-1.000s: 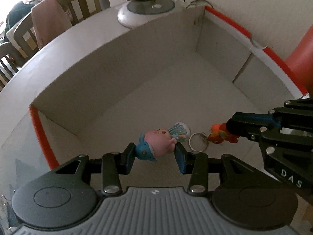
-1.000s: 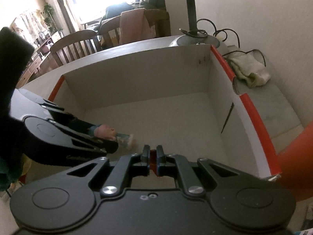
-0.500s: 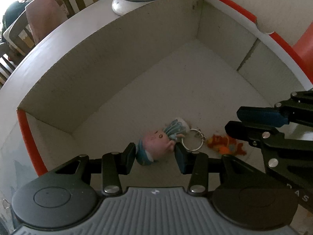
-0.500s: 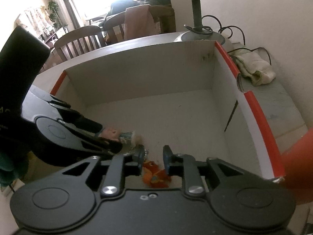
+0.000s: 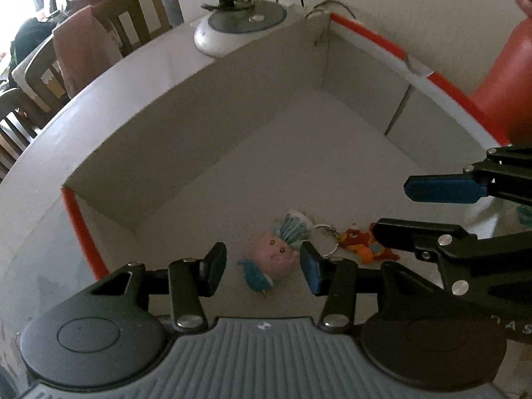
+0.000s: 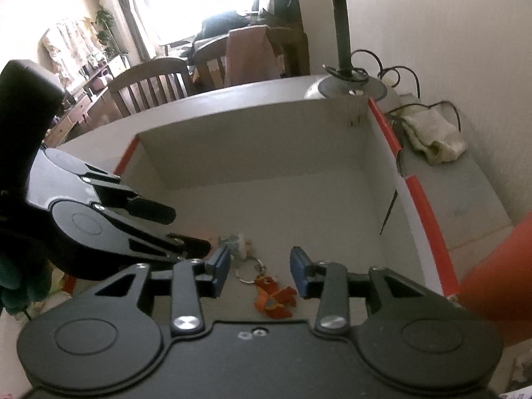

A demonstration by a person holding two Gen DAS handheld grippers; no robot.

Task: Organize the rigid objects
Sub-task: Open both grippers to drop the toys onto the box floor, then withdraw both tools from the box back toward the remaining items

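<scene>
L wrist: left tongs (image 5: 262,267) spread, empty, over pink figure (image 5: 274,255) lying on box (image 5: 186,139) floor, near corner. Looks light, hard, rounded; best hold across the body.

R wrist: right tongs (image 6: 260,271) spread, empty, above orange charm (image 6: 274,297) w/ key ring (image 6: 250,270), beside pink figure. Light, thin; grip flat body.

You get blown-out daylight from the window (image 6: 206,10) at upper centre of the right view; the box (image 6: 266,139) interior sits dim, edges bow strongly, and corners vignette black.
</scene>
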